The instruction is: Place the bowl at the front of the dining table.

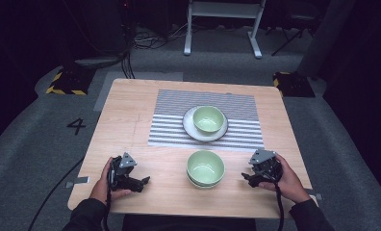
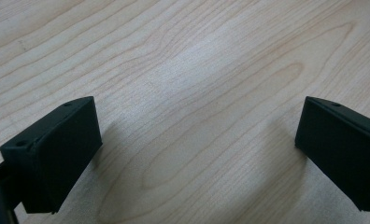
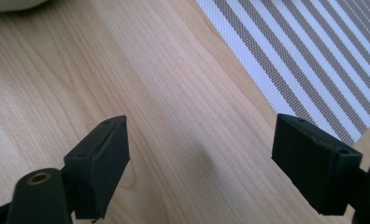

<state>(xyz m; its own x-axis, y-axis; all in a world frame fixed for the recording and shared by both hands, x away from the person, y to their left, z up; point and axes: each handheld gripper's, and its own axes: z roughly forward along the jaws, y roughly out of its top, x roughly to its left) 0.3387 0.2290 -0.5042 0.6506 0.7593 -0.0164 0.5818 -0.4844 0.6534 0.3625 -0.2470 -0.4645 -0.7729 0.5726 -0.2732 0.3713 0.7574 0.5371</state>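
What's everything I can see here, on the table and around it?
Near bowls: two, pale green, stacked on bare wood between the grippers.
Far bowl: one, pale green, on the plate.
Plate: one, white, on the placemat.
Placemat: one, grey and white stripes, far half of the table.
Table: one, light wood.
Frame: one, white, on the floor behind the table.
Left gripper: one, black, jaws open, left of the near bowls, low over the wood.
Right gripper: one, black, jaws open, right of the near bowls.

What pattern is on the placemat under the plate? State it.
The placemat has grey and white stripes, clearest in the right gripper view, under the white plate.
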